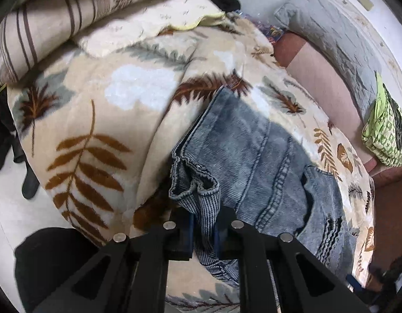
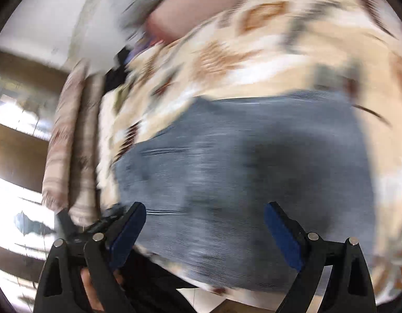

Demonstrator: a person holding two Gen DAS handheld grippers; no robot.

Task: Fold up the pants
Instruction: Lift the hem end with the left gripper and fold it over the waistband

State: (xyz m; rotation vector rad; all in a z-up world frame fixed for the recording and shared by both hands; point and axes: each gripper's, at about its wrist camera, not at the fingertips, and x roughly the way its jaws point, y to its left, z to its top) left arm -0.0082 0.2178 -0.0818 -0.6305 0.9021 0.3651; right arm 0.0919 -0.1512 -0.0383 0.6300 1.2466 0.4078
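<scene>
Between my left gripper's (image 1: 204, 236) pads I've pinched an edge of the faded blue denim pants (image 1: 255, 161) lying on the leaf-print fleece blanket (image 1: 96, 120). My right gripper (image 2: 205, 234) hangs wide open, empty, above the denim; I judge it must grab a matching edge next to fold.

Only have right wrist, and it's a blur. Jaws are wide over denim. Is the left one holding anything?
Observer: Yes. The left gripper is shut on a bunched fold at the edge of the jeans.
Operator: Where do the jeans lie?
Observer: On the leaf-print blanket, flat except at that pinch.
Operator: Anything near them?
Observer: A green patterned cloth lies off to the right, apart from the jeans.
</scene>
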